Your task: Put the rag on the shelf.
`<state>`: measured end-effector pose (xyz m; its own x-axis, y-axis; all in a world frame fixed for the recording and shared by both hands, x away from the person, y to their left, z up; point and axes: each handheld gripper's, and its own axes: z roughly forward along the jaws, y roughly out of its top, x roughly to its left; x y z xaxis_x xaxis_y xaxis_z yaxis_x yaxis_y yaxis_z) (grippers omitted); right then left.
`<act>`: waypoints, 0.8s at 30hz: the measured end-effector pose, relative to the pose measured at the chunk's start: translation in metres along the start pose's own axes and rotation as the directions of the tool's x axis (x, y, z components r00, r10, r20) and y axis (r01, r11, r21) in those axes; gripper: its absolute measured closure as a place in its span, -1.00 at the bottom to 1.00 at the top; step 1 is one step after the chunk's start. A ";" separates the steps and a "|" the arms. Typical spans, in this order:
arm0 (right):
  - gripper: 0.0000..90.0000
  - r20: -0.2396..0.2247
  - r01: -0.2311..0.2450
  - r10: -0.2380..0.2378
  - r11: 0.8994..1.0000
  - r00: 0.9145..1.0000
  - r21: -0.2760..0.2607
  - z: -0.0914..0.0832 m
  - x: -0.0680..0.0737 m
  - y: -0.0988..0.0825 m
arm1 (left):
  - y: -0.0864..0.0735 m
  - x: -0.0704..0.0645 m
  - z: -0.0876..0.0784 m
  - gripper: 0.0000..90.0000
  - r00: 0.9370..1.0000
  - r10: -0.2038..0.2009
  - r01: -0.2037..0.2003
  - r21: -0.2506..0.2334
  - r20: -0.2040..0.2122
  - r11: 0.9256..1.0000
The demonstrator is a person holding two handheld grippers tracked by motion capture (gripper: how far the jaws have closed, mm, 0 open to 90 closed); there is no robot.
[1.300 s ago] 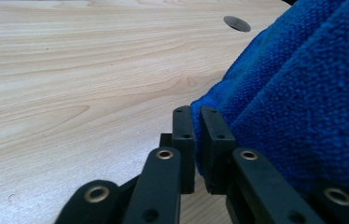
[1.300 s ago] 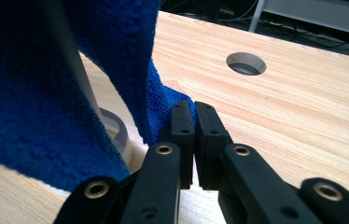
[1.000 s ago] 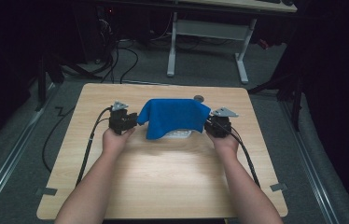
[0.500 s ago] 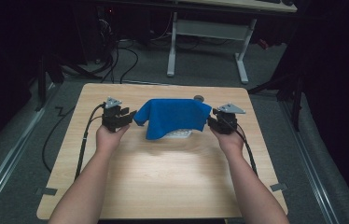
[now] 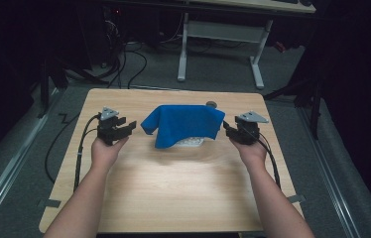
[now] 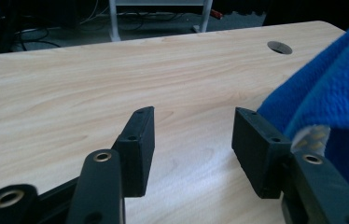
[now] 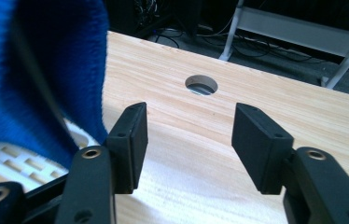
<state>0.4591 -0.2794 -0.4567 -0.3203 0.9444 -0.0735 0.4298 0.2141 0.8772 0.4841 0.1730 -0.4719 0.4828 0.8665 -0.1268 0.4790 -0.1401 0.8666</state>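
Blue cloth (image 5: 183, 124) draped over white slotted object (image 5: 189, 142) near middle of far half of wooden table (image 5: 173, 188); cloth hangs down on both sides, white edge peeking out below. Round hole (image 5: 211, 104) in tabletop just behind cloth. Left gripper (image 5: 124, 130) held in left hand (image 5: 106, 151), beside cloth's left edge, apart from it, jaws spread wide, holding nothing. Right gripper (image 5: 227, 130) in right hand (image 5: 248, 148), just beside cloth's right edge, jaws wide apart, empty. Black cables (image 5: 82, 148) trail back from grippers along table.

White basket (image 5: 189, 142) — mostly under blue cloth (image 5: 183, 123)
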 end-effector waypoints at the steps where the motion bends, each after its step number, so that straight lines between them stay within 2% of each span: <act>1: -0.01 -0.004 0.005 -0.005 1.000 1.000 -0.007 -0.003 0.000 -0.001 | -0.002 0.000 -0.003 0.09 1.000 0.001 -0.001 -0.005 -0.007 1.000; 3: -0.02 0.000 0.013 -0.013 0.999 1.000 -0.030 -0.011 0.001 -0.004 | -0.008 0.000 -0.011 0.09 1.000 -0.005 0.005 -0.014 -0.016 1.000; 6: -0.04 -0.008 0.043 -0.043 0.999 0.999 -0.009 -0.021 0.004 -0.006 | -0.017 -0.002 -0.024 0.08 1.000 -0.016 0.016 -0.020 -0.002 1.000; 9: -0.04 -0.010 0.073 -0.074 0.996 0.997 -0.053 -0.036 0.009 -0.010 | -0.026 -0.006 -0.037 0.08 1.000 -0.009 0.009 -0.025 0.001 1.000; 11: -0.14 -0.028 0.065 -0.066 0.997 0.997 -0.037 -0.044 0.012 -0.011 | -0.034 -0.009 -0.048 0.10 1.000 -0.008 0.008 -0.026 0.013 1.000; 12: -0.16 -0.053 0.059 -0.062 0.997 0.997 -0.041 -0.050 0.014 -0.013 | -0.037 -0.012 -0.053 0.09 1.000 -0.005 0.006 -0.022 0.018 1.000; 13: -0.18 -0.059 0.065 -0.068 0.997 0.996 -0.051 -0.057 0.016 -0.015 | -0.041 -0.014 -0.058 0.09 1.000 0.000 0.000 -0.021 0.020 1.000; 15: -0.23 -0.068 0.094 -0.096 0.995 0.993 -0.029 -0.068 0.021 -0.018 | -0.047 -0.019 -0.067 0.06 0.999 0.002 -0.001 -0.016 0.035 1.000; 18: -0.21 -0.090 0.123 -0.127 0.991 0.988 -0.046 -0.085 0.030 -0.029 | -0.058 -0.029 -0.083 0.03 0.998 0.011 -0.011 -0.005 0.055 1.000; 21: -0.25 -0.135 0.105 -0.108 0.994 0.985 -0.033 -0.098 0.038 -0.043 | -0.069 -0.040 -0.095 0.00 0.996 0.004 -0.004 0.000 0.084 1.000; 24: -0.31 -0.179 0.088 -0.089 0.996 0.980 -0.013 -0.105 0.046 -0.057 | -0.079 -0.054 -0.104 -0.05 0.995 0.028 -0.030 0.020 0.094 0.999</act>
<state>0.3308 -0.2741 -0.4606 -0.5030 0.8618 -0.0657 0.3886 0.2935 0.8734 0.3440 0.1869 -0.4838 0.5628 0.8133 -0.1478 0.4789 -0.1750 0.8603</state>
